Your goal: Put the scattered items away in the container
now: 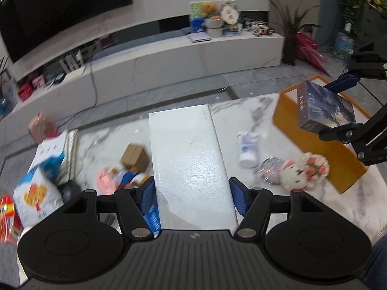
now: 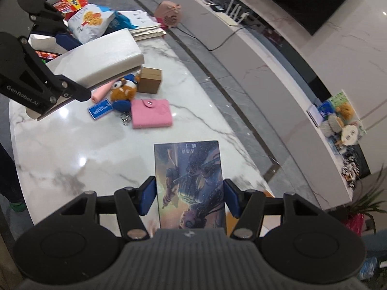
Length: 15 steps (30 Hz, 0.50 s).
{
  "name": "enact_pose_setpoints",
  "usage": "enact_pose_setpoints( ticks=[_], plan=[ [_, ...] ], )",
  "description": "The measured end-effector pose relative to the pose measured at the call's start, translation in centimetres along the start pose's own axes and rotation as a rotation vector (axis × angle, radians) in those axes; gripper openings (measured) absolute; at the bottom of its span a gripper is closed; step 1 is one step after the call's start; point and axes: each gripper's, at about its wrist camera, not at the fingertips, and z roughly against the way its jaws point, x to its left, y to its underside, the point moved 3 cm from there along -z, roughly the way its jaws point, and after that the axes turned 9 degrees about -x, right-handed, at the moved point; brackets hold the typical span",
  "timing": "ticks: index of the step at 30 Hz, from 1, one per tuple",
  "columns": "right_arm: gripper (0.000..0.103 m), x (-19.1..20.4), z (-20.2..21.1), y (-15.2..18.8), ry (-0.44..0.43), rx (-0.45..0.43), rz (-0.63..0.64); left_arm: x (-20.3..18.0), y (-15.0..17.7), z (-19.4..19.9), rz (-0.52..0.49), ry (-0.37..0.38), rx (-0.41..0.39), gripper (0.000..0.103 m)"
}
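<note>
left gripper (image 1: pixel 192 198) pinching a white book (image 1: pixel 188 159) above the marble tabletop (image 2: pixel 72 157), right gripper (image 2: pixel 188 197) pinching a dark illustrated book (image 2: pixel 191 183) held up near the orange container (image 1: pixel 314 145), plush toy (image 1: pixel 293 172) and pink wallet (image 2: pixel 151 113) scattered on the tabletop

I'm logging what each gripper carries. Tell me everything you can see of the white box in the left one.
The plain white rectangular box is long and flat, with a smooth, slightly glossy top, crisp edges and thick white sides. No print is readable on it. It is lifted clear of the white marble table, tilted, reaching forward from the left hand-held gripper, whose blue pads press its two long sides. Nothing else touches it.
</note>
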Motion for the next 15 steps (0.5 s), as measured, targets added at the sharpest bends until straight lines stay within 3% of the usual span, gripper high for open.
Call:
enact_pose_setpoints(
  ticks=[15],
  plan=[
    [0.062,-8.0,3.0,9.6,0.123,0.068,-0.149,-14.0,-6.8,-3.9,-0.114,0.182,-0.047,0.074]
  ],
)
